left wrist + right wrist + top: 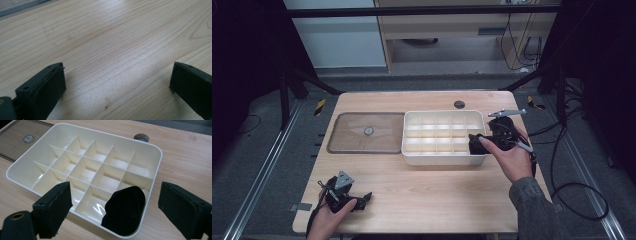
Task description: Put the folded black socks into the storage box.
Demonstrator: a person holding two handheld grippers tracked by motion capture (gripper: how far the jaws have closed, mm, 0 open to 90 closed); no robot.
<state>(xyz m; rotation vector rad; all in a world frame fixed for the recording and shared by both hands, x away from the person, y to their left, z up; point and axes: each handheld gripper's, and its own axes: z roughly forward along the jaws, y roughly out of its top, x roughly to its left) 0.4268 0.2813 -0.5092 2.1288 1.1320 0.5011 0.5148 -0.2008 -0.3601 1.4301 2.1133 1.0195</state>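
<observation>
A white tray (443, 159) divided into several compartments stands on the wooden table right of centre. A black, soft-looking bundle (125, 210) fills its near right corner compartment (475, 144). My right gripper (114, 187) hovers at that corner, its jaws wide apart on either side of the bundle, and the pads do not touch it. In the high view the right gripper (486, 139) sits at the tray's right end, held by a hand. My left gripper (362, 199) rests low at the table's front left, open, with bare wood between its fingers (117, 65).
A flat brownish clear lid (347, 135) lies left of the tray with a small metal disc (368, 131) on it. A dark round grommet (459, 104) sits in the tabletop behind the tray. Cables trail on the floor at the right.
</observation>
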